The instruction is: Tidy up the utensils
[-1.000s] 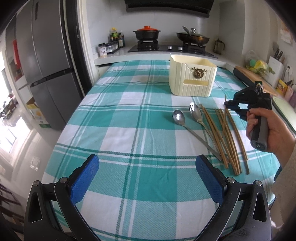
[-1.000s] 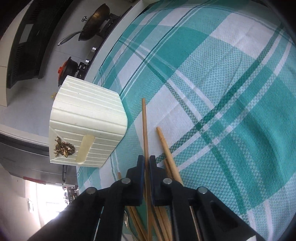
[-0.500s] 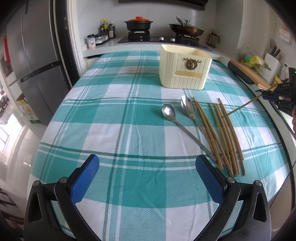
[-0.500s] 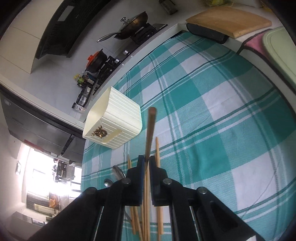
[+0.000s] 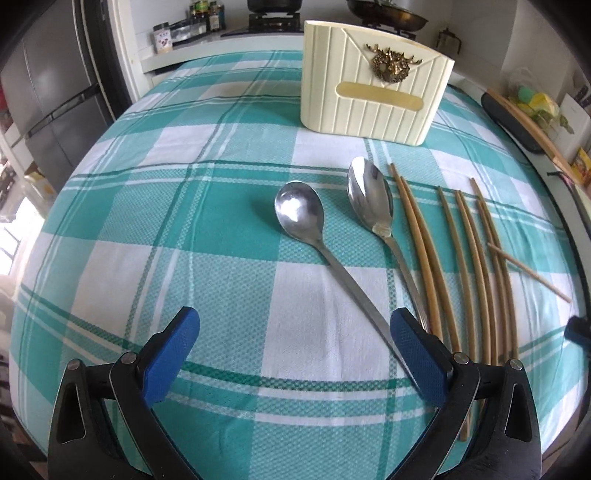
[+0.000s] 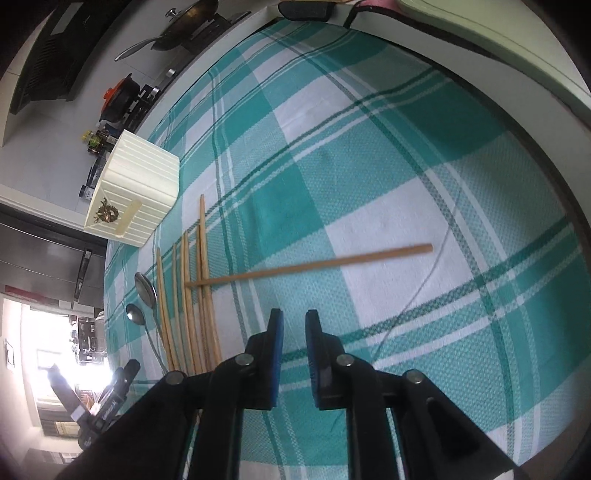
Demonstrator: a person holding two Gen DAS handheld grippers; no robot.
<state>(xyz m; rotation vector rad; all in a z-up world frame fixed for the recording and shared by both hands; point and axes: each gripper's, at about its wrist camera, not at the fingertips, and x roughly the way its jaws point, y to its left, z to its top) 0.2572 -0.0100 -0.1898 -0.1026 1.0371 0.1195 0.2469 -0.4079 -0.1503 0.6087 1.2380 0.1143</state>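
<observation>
- Left gripper (image 5: 295,349) is wide open, blue pads (image 5: 171,354) far apart, nothing between them. It hangs low over the near edge of the checked cloth (image 5: 207,236).
- Right gripper (image 6: 293,354) is only a little open, a narrow gap between its pads, and it's got nothing in it. It sits above the cloth, just near the loose chopstick.
- That loose chopstick (image 6: 310,266) lies flat on the cloth on its own, crosswise to the rest. One end touches or overlaps the chopstick row, the other end points out over a white square. In the left view it's the short slanted stick (image 5: 528,275) at far right.
- The other chopsticks (image 5: 469,266) lie in a rough row, more or less parallel, pointing toward the holder. A few of their near ends run under the left gripper's right finger in that view.
- Two steel spoons, bowls facing up: one (image 5: 306,229) to the left, the other (image 5: 371,201) just beside the chopsticks. Their handles angle toward each other near the left gripper's right pad.
- Cream ribbed holder (image 5: 373,81) stands upright past the utensils, gold deer badge facing the left camera. Can't see inside it from either view.
- Stove with a pan (image 6: 184,20) and a red-lidded pot (image 6: 120,96) sits beyond the table.
</observation>
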